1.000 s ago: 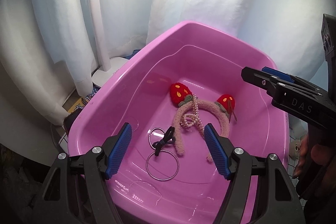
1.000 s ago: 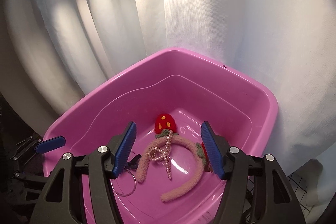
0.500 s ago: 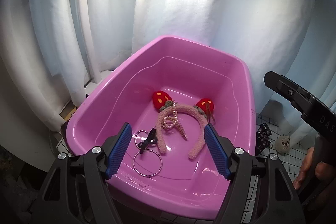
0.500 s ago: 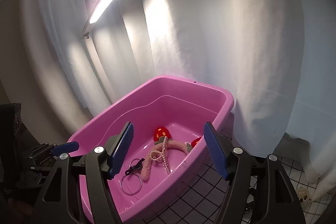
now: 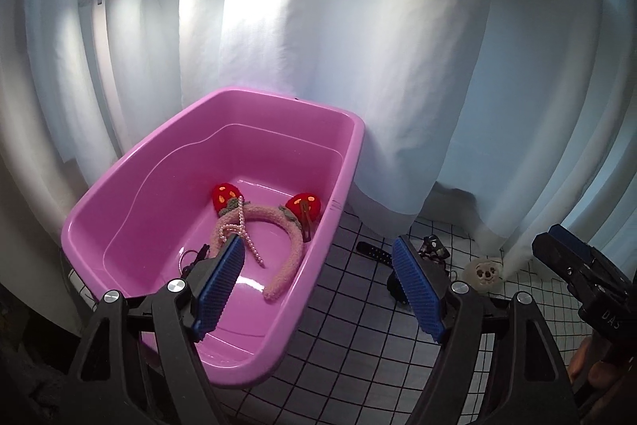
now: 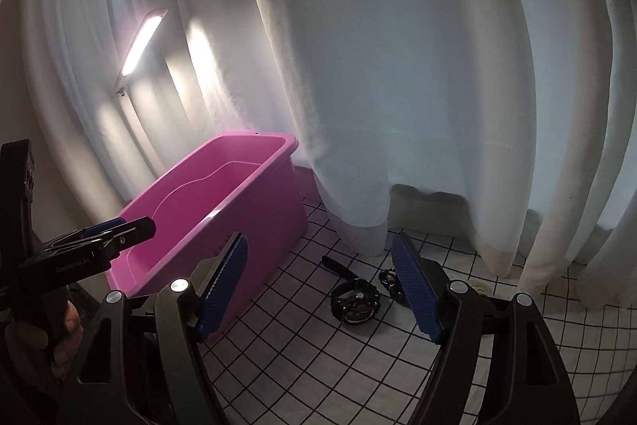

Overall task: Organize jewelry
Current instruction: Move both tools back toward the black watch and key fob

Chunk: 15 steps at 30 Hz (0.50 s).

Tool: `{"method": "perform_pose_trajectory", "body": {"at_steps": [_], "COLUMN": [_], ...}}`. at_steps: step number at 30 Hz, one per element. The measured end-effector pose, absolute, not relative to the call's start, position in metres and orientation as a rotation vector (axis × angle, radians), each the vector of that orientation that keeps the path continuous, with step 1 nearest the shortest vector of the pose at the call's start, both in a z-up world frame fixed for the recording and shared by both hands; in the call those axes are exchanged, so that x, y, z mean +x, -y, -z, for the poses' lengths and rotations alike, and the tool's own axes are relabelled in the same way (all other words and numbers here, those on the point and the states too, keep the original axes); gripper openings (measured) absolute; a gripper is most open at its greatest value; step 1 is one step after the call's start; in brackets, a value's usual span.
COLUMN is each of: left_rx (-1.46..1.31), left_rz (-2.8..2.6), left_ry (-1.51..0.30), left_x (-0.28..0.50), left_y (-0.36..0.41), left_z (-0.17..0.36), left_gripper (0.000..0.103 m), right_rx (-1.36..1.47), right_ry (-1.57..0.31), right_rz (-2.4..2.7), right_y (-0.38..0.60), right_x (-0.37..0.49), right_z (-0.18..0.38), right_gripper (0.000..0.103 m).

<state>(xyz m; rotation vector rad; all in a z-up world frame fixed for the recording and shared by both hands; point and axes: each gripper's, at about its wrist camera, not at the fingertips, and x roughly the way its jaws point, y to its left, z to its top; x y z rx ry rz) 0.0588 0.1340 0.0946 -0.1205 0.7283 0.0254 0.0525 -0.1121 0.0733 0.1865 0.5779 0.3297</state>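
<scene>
A pink tub (image 5: 342, 186) stands on a white grid-patterned cloth (image 5: 358, 337). In it lie a fuzzy pink headband with two red strawberries (image 5: 294, 245), a pearl necklace (image 5: 249, 241) across it, and metal rings (image 5: 189, 257) half hidden behind my left finger. My left gripper (image 5: 318, 241) hovers over the tub's right rim, its jaws opening and empty. To the right of the tub, a black watch (image 6: 354, 299) and a dark trinket (image 6: 388, 279) lie on the cloth. My right gripper (image 6: 320, 239) hangs above them, its jaws opening with nothing between them.
White curtains (image 6: 398, 86) hang down to the cloth behind everything. A lit floor lamp (image 6: 143, 42) stands behind the tub. A small white bear-face charm (image 5: 483, 271) lies near the curtain hem. The other gripper shows at each view's edge, held by a hand (image 6: 67, 325).
Both grippers have pulled back from over the tub and swung right, so the cloth with the watch has come into view. Both pairs of fingers stand a little wider apart.
</scene>
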Motion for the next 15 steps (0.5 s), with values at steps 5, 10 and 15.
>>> {"method": "perform_pose_trajectory", "body": {"at_steps": [5,10,15], "left_rx": [-0.125,-0.112,-0.115], "left_rz": [0.006,0.009,-0.046], "left_ry": [-0.746,-0.769,-0.813], "left_x": [0.049,0.05,0.057], "left_y": [-0.077,-0.025,0.006], "left_z": [-0.088,-0.067,-0.038], "left_gripper": [0.079,0.082,0.082], "right_rx": [0.189,0.197,0.198], "right_ry": [-0.626,-0.69,-0.735], "right_rz": [-0.279,-0.252,-0.285], "right_y": [0.178,0.23,0.258], "right_x": [0.028,0.019,0.025], "right_z": [-0.049,-0.016,0.013], "right_gripper": [0.072,0.072,0.072]}}
